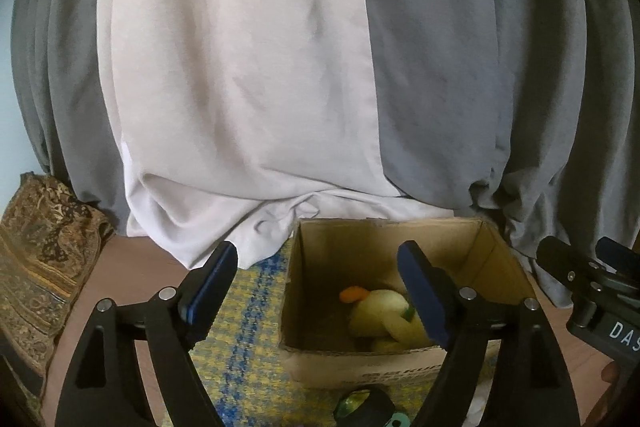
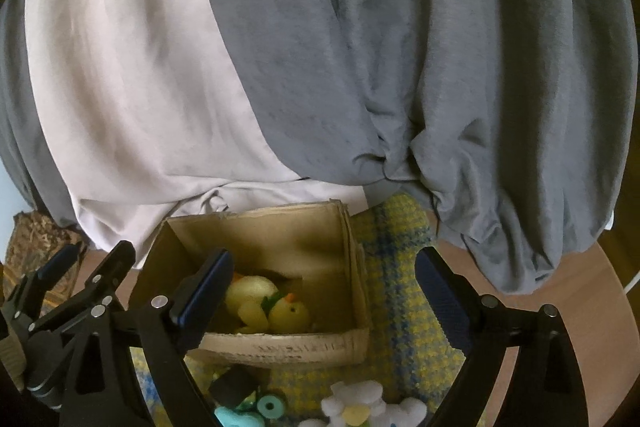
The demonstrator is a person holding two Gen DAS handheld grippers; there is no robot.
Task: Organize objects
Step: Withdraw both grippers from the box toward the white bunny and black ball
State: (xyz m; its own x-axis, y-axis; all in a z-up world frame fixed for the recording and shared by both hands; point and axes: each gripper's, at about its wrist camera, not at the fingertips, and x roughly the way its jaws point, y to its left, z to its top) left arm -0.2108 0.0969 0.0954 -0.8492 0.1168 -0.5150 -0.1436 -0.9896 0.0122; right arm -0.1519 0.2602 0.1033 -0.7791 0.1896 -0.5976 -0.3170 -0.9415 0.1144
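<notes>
yellow plush duck [image 2: 276, 307] lying in open cardboard box [image 2: 280, 347], orange beak

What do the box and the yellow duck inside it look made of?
Box: corrugated cardboard, matte brown, with layered edges at the corner and printed lettering on the front. Yellow duck: looks like soft plush, going by its fuzzy, unshiny surface; the stuffing cannot be judged.

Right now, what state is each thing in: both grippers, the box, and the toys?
Left gripper: open, empty, held above the box's near left side.
Right gripper: open, empty, held above the box.
Cardboard box: upright, open-topped, on the yellow-and-blue mat.
Yellow duck plush: inside the box.
White flower plush: outside, on the mat in front of the box.
</notes>
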